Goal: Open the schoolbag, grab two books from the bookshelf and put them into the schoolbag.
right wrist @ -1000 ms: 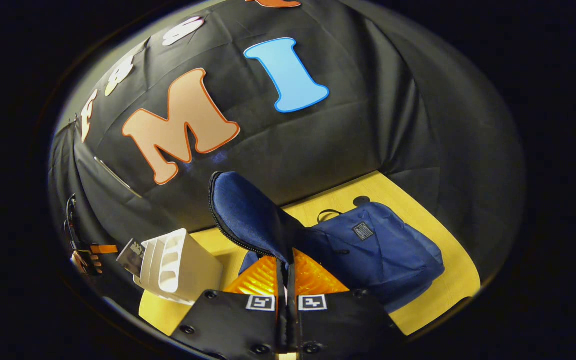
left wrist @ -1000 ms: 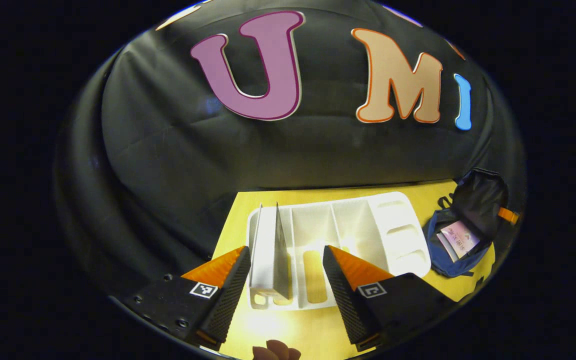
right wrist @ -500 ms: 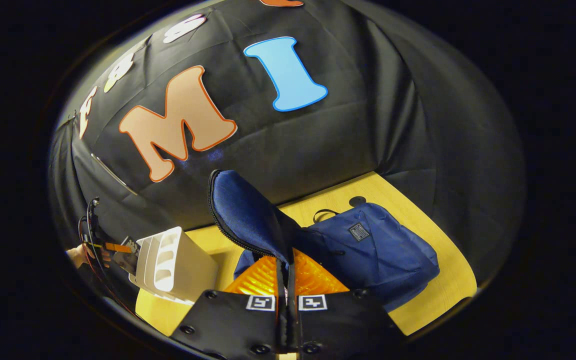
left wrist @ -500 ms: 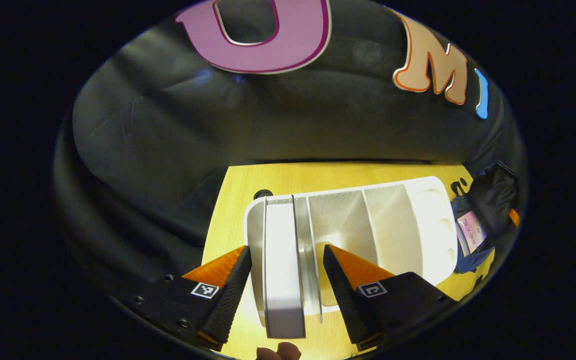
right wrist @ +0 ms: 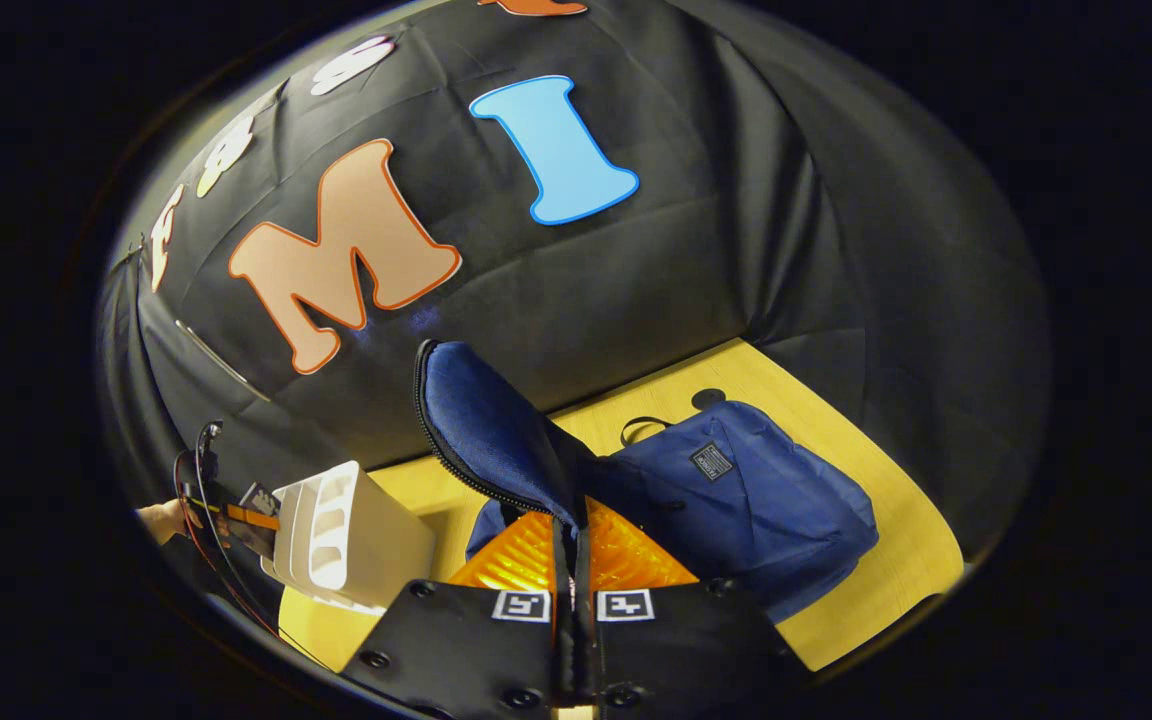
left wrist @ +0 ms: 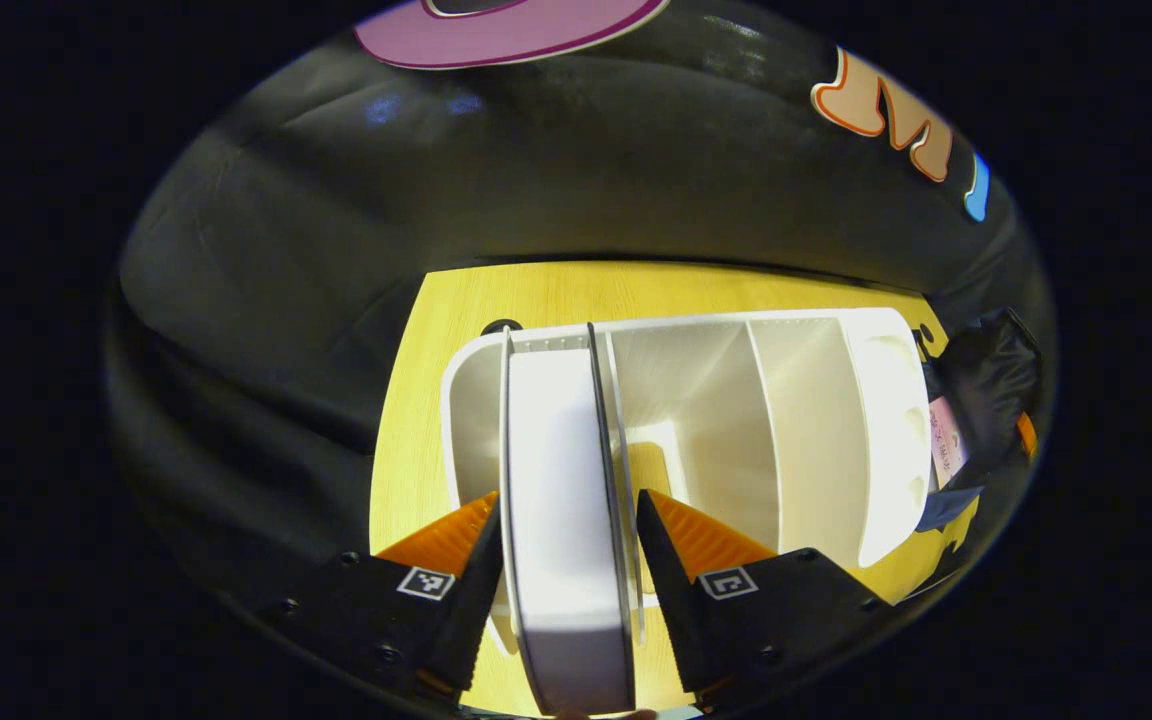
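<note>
Left gripper view: one white book [left wrist: 566,480] stands upright in the leftmost slot of the white bookshelf [left wrist: 806,420] on the yellow table [left wrist: 536,295], with the left gripper [left wrist: 566,560] spread open, a finger on either side of it. A second book [left wrist: 944,445] lies inside the schoolbag [left wrist: 986,400], its label too small to read. Right gripper view: the right gripper [right wrist: 573,550] is clamped on the raised flap [right wrist: 486,430] of the one blue schoolbag, which bears a small unreadable patch [right wrist: 708,460].

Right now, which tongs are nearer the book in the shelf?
Left. The left tongs straddle the book standing in the white bookshelf, one finger on each side. The right tongs are off at the schoolbag, pinching its flap.
</note>
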Motion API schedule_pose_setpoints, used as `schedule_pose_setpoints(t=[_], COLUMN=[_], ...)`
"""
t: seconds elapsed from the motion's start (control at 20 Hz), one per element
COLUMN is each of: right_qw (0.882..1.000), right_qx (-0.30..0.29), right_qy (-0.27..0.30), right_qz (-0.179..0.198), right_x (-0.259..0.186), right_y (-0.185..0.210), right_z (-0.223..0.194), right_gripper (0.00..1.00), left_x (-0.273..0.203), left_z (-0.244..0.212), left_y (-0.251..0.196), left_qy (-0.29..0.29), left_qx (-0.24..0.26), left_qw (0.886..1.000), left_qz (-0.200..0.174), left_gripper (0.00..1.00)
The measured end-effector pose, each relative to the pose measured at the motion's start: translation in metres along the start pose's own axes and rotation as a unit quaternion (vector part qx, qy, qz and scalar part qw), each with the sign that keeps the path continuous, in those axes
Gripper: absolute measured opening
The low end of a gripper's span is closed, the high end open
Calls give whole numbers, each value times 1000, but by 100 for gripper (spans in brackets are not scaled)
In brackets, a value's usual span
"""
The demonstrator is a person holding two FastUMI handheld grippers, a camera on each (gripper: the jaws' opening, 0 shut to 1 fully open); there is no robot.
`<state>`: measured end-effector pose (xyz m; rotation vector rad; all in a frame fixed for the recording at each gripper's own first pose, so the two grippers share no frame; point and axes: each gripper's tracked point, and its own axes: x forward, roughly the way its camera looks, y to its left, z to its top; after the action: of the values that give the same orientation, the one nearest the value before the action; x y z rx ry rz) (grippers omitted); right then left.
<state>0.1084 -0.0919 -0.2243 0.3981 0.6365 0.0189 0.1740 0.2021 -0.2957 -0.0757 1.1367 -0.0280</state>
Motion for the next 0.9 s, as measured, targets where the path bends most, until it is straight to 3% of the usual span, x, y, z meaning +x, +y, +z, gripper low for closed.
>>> schedule_pose_setpoints(t=[0.1,0.15,0.35,0.9], right_qw=[1000,1000,1000,1000], right_qx=[0,0,1,0], right_qy=[0,0,0,-2], right_qz=[-1,-1,-2,-3], right_x=[0,0,-1,-3], right_y=[-1,0,-1,-1], right_z=[1,1,2,4], right_gripper=[3,3,5,4], left_x=[0,-3,-3,-6], left_z=[0,0,-2,-1], left_y=[-6,-6,-4,-4], left_qy=[6,13,23,30], left_qx=[1,3,6,9], left_qw=[1000,1000,1000,999], left_qz=[-11,-4,10,19], left_gripper=[64,52,41,38])
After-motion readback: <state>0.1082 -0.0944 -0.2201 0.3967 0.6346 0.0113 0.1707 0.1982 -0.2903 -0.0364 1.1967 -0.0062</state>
